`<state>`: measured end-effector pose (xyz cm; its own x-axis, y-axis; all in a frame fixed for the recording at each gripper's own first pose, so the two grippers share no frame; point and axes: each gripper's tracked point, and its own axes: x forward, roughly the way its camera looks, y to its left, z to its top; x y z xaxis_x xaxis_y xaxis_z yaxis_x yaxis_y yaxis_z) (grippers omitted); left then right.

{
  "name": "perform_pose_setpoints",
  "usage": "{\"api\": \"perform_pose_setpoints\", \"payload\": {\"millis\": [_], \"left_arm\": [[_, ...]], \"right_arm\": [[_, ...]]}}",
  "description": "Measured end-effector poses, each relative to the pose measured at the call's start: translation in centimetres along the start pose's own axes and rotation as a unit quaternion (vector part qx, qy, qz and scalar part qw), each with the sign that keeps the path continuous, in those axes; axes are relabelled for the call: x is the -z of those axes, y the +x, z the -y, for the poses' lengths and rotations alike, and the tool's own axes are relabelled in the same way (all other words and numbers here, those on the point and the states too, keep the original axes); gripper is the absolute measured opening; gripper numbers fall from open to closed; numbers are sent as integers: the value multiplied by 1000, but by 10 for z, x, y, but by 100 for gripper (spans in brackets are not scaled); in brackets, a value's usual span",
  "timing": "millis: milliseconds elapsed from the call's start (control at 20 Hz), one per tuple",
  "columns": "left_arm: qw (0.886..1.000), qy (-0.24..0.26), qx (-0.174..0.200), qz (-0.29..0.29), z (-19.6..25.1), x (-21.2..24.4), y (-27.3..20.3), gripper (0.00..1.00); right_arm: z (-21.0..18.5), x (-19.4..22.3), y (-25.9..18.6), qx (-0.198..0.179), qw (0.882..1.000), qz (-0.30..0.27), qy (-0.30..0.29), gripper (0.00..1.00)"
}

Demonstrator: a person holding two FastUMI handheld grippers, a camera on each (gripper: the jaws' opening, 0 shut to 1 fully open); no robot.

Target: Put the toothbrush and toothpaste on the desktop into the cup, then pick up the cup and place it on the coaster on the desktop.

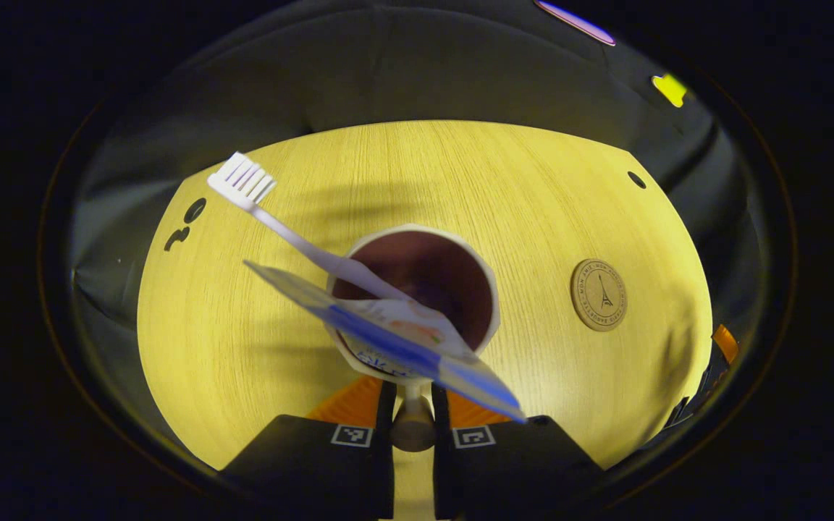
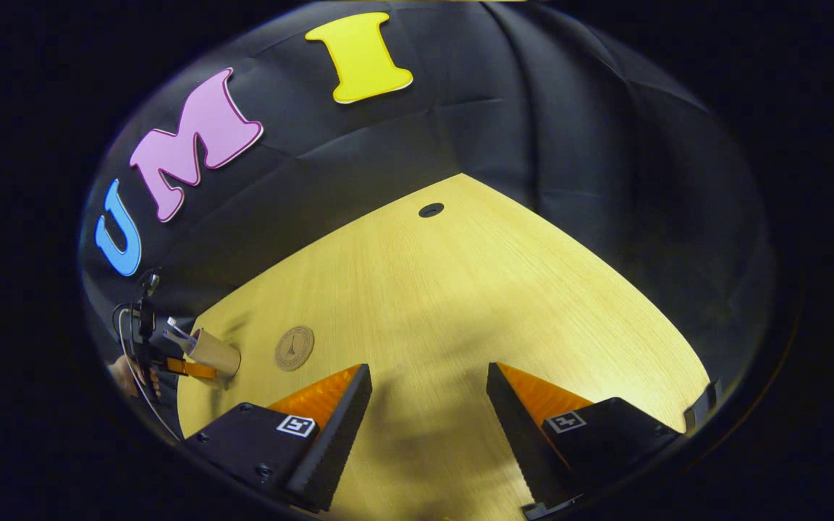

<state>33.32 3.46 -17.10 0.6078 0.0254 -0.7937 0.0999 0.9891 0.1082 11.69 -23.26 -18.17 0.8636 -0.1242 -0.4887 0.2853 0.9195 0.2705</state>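
Left gripper [image 1: 412,405] closed on the cup [image 1: 417,300], fingers pressing its near handle. Toothbrush [image 1: 279,221] and toothpaste [image 1: 388,336] leaning inside it, above the desk [image 1: 460,174]. Coaster [image 1: 599,294] lying to its right, apart. Right gripper [image 2: 428,405] wide open, empty, over bare desk.

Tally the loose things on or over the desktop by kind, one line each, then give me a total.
Toothbrush: 1, in the cup
Toothpaste tube: 1, in the cup
Cup: 1, in the left gripper
Coaster: 1, bare on the desktop
Total: 4
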Motion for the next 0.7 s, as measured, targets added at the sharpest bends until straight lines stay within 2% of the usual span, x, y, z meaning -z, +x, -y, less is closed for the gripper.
{"api": "perform_pose_setpoints", "payload": {"millis": [150,200,250,300,350,400,500,550,600,700], "left_arm": [[1000,20,-3,23,12,-12,-14,26],[999,27,2,29,20,-16,-19,30],[999,33,8,34,30,-18,-23,25],[998,40,14,39,40,-20,-28,30],[998,48,21,41,50,-22,-31,25],[997,57,27,42,61,-23,-33,30],[996,72,41,45,84,-25,-35,26],[995,80,45,43,96,-25,-36,30],[994,88,48,43,106,-26,-36,25],[992,104,57,41,126,-30,-33,25]], "right_arm": [[-1,18,-9,-3,1000,-10,-21,98],[-3,24,-12,-8,999,-18,-28,98],[-4,27,-14,-14,999,-22,-33,98],[-6,26,-17,-20,999,-22,-35,98],[-7,27,-20,-25,999,-22,-37,98],[-8,27,-21,-28,999,-20,-38,98],[-11,26,-24,-35,999,-17,-33,98],[-12,28,-24,-39,999,-17,-30,98],[-14,30,-24,-43,999,-20,-27,98],[-15,34,-28,-50,998,-22,-24,98]]}}
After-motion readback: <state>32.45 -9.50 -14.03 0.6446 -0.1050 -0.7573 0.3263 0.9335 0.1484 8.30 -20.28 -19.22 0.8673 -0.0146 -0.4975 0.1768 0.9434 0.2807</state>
